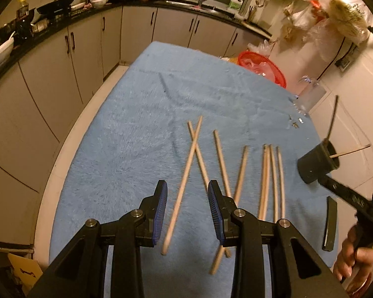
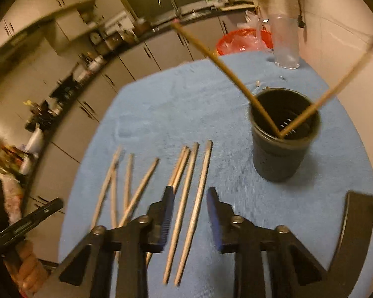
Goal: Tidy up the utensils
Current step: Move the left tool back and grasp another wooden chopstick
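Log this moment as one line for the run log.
left gripper: open | right gripper: open | holder: two chopsticks in | loose chopsticks on blue cloth

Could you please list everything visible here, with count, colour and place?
Loose chopsticks: seven, pale wood, lying on the cloth.
Holder: one, black, upright on the cloth, right side.
Chopsticks in holder: two, brown, leaning apart.
Cloth: one, blue, covering the table.
Glass: one, clear, far edge.
Basket: one, red, beyond the table.
Curved piece: one, black, near right.
Left hand-held gripper: open, over the chopsticks.
Right hand-held gripper: open, over the chopsticks.
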Demonstrator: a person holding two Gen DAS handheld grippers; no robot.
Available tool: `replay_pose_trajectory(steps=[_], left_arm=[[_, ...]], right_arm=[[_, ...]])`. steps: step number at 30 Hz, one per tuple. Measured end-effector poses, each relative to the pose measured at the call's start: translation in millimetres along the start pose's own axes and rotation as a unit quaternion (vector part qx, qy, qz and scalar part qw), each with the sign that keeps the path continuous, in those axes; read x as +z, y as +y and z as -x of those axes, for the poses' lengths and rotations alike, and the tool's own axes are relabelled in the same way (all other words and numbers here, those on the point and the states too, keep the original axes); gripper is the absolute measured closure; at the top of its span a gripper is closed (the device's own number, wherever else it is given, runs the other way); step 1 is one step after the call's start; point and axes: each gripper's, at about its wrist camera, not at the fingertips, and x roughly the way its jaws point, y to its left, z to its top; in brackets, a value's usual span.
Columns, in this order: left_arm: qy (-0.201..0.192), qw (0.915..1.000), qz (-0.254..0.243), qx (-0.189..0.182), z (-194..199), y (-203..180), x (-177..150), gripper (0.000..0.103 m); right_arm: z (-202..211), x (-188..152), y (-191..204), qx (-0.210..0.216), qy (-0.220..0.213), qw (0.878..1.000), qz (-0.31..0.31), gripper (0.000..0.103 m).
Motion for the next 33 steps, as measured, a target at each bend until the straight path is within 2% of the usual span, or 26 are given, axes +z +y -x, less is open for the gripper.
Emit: replay_pose_trajectory(steps=[4,10,18,19,21,26,33], left_arm=[[0.009,0.9999,-0.007,0.004,-13.1,4.8,1.2,0.069],[0.017,0.9998,-0.007,0.007,-22.7,16.4,5.1,0.069],[0.029,0.9995,-0.009,0.008,-36.4,21.8,10.5,0.069],[0.029,0.9995,-0.01,0.008,-37.7,20.9,11.2,0.068],[0.032,0.9993,-0.015,0.009,-40.4,17.9,14.1,0.069],[0.043,0.9986,-0.027,0.013,-53.4,6.6,26.1,0.069],[0.071,0.9943,-0.065,0.046,-89.3,-16.3,42.4,0.069]], right_arm=[[-38.1,20.3,7.5,-0.032,0.024,0.999,-0.001,0.081],[-86.9,38.9,15.6,-0.091,0.061,0.994,0.005,0.083],[-122.1,38.0,11.1,-0.116,0.096,0.989,0.006,0.088],[-122.1,37.8,12.8,-0.122,0.087,0.989,0.015,0.09],[-124.4,36.9,15.7,-0.109,0.087,0.99,0.021,0.095],[-117.2,19.0,36.7,-0.019,0.105,0.993,0.052,0.096],[-74.2,5.6,32.6,0.02,0.059,0.997,0.047,0.096]])
